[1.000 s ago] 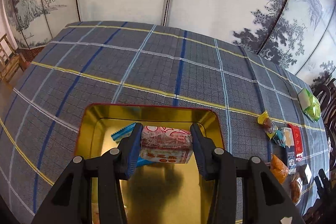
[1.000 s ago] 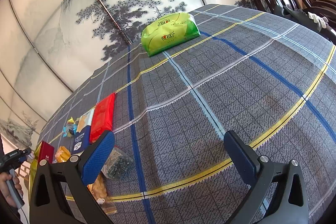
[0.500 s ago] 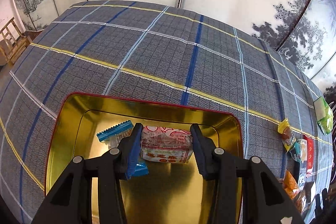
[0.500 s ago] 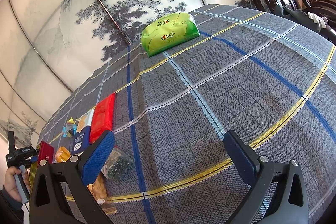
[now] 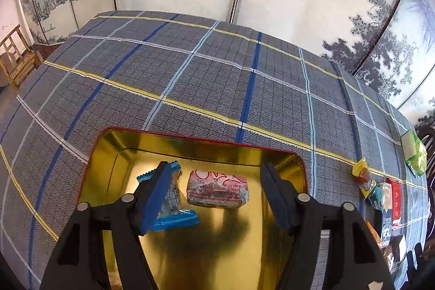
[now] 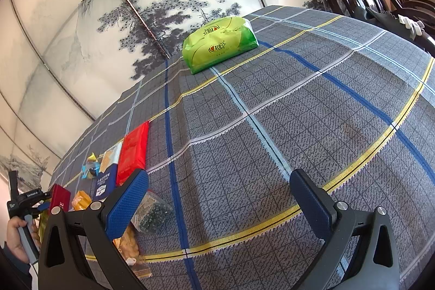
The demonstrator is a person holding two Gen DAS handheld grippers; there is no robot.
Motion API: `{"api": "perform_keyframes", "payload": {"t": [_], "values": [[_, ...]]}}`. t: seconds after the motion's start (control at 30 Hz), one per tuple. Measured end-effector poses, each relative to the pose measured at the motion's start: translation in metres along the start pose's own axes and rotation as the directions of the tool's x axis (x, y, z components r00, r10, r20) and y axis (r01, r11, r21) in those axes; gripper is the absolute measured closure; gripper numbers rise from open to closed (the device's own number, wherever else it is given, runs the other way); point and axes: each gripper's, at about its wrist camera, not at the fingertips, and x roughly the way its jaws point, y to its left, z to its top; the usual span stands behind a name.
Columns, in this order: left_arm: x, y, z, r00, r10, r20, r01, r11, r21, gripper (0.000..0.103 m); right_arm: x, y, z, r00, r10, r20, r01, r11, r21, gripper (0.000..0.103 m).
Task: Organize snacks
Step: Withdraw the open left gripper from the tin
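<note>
Left gripper just opened, red-and-white snack packet lying free in gold tin. Lift straight up, clear of blue wrapper at nine o'clock. Right gripper open, empty.

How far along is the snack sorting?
Done: a red-and-white snack pack and a blue wrapper lie in the gold tin. In hand: nothing; the left tool has just been opening around that pack, right tool open. Left: loose snacks on the tablecloth.

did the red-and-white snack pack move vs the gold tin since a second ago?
Yes. The red-and-white snack pack now lies on the gold tin floor, beside the blue wrapper; left gripper jaws have just been opening, clear of it.
</note>
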Motion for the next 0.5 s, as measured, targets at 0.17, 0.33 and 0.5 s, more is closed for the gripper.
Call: {"api": "perform_keyframes", "payload": {"t": [0.17, 0.33, 0.5], "values": [[-0.060, 0.016, -0.018, 0.992, -0.079, 0.103, 0.079, 0.997, 0.010, 0.027, 0.000, 0.000, 0.000, 1.000, -0.001, 0.000, 0.001, 1.000, -0.001, 0.000], [-0.131, 0.042, -0.065, 0.958, -0.201, 0.203, 0.191, 0.979, 0.065, 0.008, 0.005, 0.018, -0.003, 0.998, 0.012, -0.058, -0.019, 0.994, -0.109, 0.000], [-0.158, 0.060, -0.126, 0.952, -0.222, 0.210, 0.185, 0.966, 0.182, 0.008, 0.006, 0.061, -0.010, 0.994, -0.008, -0.110, -0.031, 0.939, -0.343, 0.000]]}}
